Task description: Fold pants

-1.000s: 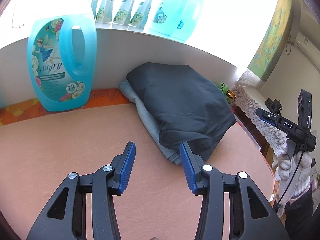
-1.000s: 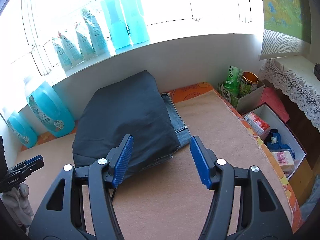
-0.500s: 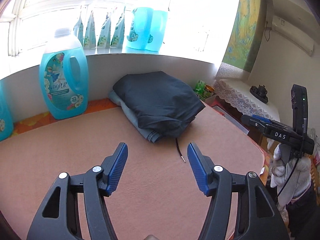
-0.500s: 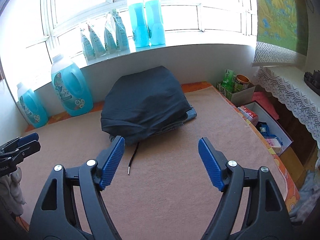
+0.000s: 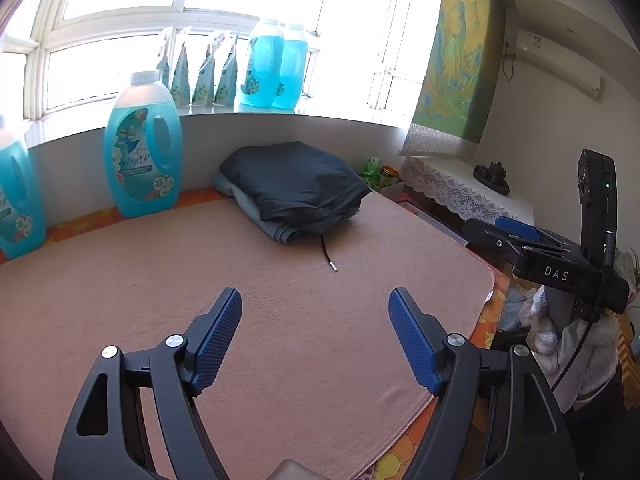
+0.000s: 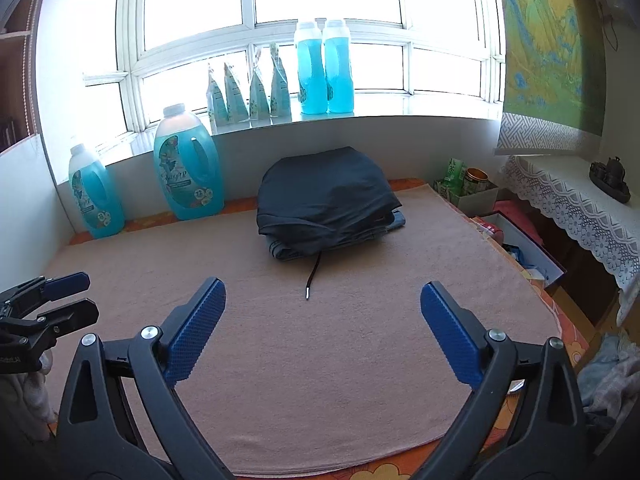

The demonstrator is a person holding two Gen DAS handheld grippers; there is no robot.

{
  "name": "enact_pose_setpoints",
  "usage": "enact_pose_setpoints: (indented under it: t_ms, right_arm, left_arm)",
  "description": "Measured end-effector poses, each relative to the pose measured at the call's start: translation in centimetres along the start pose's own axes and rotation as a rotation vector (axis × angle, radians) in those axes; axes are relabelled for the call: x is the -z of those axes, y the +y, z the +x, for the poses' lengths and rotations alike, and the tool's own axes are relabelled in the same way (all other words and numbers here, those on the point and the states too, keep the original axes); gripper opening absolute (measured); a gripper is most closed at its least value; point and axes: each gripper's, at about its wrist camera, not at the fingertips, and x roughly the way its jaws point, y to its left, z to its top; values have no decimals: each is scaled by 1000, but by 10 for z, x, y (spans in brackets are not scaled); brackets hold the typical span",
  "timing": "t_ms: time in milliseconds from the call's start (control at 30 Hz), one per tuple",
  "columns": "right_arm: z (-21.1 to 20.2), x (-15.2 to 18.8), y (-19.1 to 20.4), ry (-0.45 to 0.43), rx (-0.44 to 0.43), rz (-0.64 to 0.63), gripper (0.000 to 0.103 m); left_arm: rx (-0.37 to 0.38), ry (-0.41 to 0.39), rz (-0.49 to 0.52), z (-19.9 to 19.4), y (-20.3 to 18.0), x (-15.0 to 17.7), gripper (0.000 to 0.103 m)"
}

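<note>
Both grippers, left [image 5: 316, 340] and right [image 6: 322, 332], are opening, fingers empty, well short of the folded pants [image 6: 326, 202] (drawstring trailing).

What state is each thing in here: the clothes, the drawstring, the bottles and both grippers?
Dark pants: folded, lying on top of the jeans.
Jeans: folded, at the bottom of the stack.
Drawstring: hanging out of the stack onto the mat.
Detergent bottles: upright, capped.
Left gripper: jaws opening, nothing between them.
Right gripper: jaws opening, nothing between them.
</note>
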Motion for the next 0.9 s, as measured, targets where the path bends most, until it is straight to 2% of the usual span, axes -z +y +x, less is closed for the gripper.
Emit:
enact_pose_setpoints:
  t_ms: [133, 367, 633, 900]
  right_arm:
    - [-21, 11, 18, -45, 37, -12, 102]
    - [-39, 35, 36, -52, 21, 40, 103]
    - [-39, 54, 36, -30, 40, 94, 103]
    - [-38, 55, 31, -34, 71, 92, 103]
  left_arm:
    - [-29, -23, 28, -22, -6, 15, 80]
    - [-66, -37, 25, -49, -9, 34, 81]
    - [-86, -39, -1, -57, -9, 48, 81]
    - [-95, -46, -4, -61, -10, 49, 81]
